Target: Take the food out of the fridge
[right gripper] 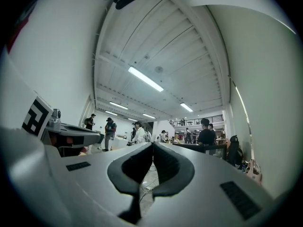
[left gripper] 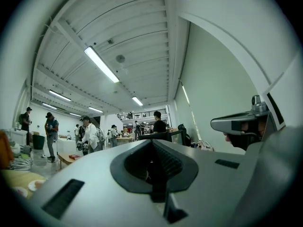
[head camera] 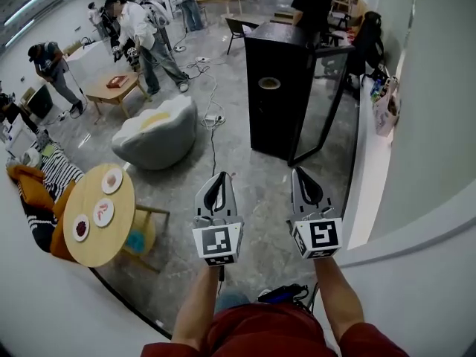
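The inside of the tall black fridge (head camera: 277,99) can't be seen from any view. In the head view it shows only its dark side panel and flat top, so whatever food it holds stays hidden. In both gripper views the fridge is a small dark shape just beyond the jaw tips, largely covered by each gripper's own grey body, which fills the lower half of the picture.

The fridge stands on the grey tiled floor (head camera: 245,192), well apart from both grippers, ahead and slightly right. It is a plain matt box. Its glass-paned door (head camera: 327,99) is swung out on the right side, and the floor shows through the pane. A small round pale object (head camera: 268,83) lies on top; what it is can't be made out.

The left gripper (head camera: 220,178) and the right gripper (head camera: 298,174) are held side by side, pointing towards the fridge. The person's forearms are cut off at the bottom edge. The left gripper view shows its jaws (left gripper: 152,143) pressed together with nothing between them. The right gripper view shows the same (right gripper: 152,145), empty and fully closed
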`<state>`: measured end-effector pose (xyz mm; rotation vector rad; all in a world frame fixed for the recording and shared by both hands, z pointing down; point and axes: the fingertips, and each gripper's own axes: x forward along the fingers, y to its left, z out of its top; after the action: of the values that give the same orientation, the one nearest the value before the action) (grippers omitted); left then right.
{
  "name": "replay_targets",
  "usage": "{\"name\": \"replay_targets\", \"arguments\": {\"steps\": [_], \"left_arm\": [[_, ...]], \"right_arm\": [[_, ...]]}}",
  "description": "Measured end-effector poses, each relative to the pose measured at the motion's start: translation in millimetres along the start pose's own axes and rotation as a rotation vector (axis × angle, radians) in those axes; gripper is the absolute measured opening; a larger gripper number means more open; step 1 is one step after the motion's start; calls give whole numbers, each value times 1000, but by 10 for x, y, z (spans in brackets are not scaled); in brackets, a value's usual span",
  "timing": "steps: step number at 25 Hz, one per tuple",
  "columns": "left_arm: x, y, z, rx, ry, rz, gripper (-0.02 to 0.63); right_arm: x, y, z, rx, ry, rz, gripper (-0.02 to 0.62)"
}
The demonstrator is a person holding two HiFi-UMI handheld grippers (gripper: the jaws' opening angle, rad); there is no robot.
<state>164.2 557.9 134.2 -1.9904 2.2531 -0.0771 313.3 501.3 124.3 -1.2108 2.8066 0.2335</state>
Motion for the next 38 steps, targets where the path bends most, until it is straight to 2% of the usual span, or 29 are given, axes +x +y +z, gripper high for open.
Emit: {"name": "replay_targets", "arguments": {"steps": [6,11,15,22,25,30,36,38], "left_arm": [[173,-21,58,-12,-25,36,14],[440,63,-26,0,-2,33,14],[724,224,-71,-21,-32,27,14],[1300,605,-85,-37,-66,4,14],[1517,848,-146,-16,-40,-9,14],[1888,1289,-173,-28,-66,-9,14],[2239,1679,-226,-38,-113,-24,14],[2335,1780,-166,-60,-161,-23,14]], "right_arm": [[147,-134,-41,7,-1,24,21],[424,-243,-159,5,8,27,22],[702,-255,-220,-7,14,19,22],[1371,-281,-293,-20,17,4,22],[1692,-197,-311,-15,17,-5,22],[2242,-21,-304,-25,-9,1,23],[2801,177,-314,-51,-23,-7,23],[2929,234,-333,-67,-30,-9,23]]}}
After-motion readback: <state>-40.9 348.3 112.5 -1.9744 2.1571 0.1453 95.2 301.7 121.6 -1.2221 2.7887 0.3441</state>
